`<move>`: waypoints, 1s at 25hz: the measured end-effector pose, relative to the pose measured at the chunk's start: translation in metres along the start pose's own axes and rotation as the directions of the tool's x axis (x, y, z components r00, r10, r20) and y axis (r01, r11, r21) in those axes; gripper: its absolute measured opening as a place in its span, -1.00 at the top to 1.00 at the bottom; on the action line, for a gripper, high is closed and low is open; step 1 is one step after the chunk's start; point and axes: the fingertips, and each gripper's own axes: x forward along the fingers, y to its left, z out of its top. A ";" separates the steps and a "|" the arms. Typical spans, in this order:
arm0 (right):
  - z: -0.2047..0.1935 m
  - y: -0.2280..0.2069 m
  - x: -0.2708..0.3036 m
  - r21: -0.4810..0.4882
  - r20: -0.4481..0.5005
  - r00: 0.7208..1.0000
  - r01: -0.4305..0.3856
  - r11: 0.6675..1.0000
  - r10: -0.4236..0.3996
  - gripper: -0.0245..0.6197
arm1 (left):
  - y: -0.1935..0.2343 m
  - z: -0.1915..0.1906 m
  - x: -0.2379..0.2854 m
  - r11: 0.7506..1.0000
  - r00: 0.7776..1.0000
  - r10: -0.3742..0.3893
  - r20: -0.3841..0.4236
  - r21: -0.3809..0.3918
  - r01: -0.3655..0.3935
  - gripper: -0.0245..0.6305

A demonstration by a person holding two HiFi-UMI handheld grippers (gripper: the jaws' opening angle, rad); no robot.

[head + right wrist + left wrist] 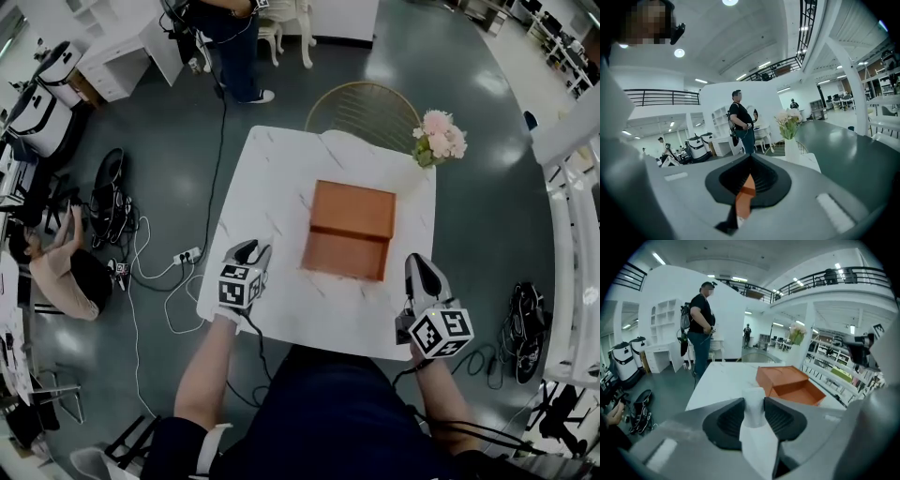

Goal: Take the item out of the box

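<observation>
An orange box lies open in the middle of the white marble table, its lid folded back on the far side. I see nothing inside it. My left gripper hovers over the table just left of the box. In the left gripper view it is shut on a small white item that stands up between the pads, with the box ahead to the right. My right gripper sits at the box's near right corner, jaws together; only an orange sliver shows behind them.
A vase of pink flowers stands at the table's far right corner, with a round wire chair behind the table. A person stands beyond the table, and another sits on the floor at left. Cables and a power strip lie by the table's left edge.
</observation>
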 end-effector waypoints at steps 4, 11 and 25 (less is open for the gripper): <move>-0.004 -0.008 -0.005 0.009 -0.005 1.000 0.028 1.000 -0.028 0.91 | 0.003 -0.038 0.031 1.000 0.988 -0.020 -0.152 0.017 0.023 0.48; -0.007 -0.022 -0.012 0.026 -0.004 0.997 0.072 0.997 -0.072 0.91 | 0.002 -0.061 0.059 0.998 0.964 -0.045 -0.262 0.028 0.054 0.48; -0.008 -0.026 -0.010 0.038 -0.001 0.998 0.067 0.997 -0.067 0.91 | -0.003 -0.056 0.068 0.997 0.935 -0.023 -0.355 0.064 0.049 0.41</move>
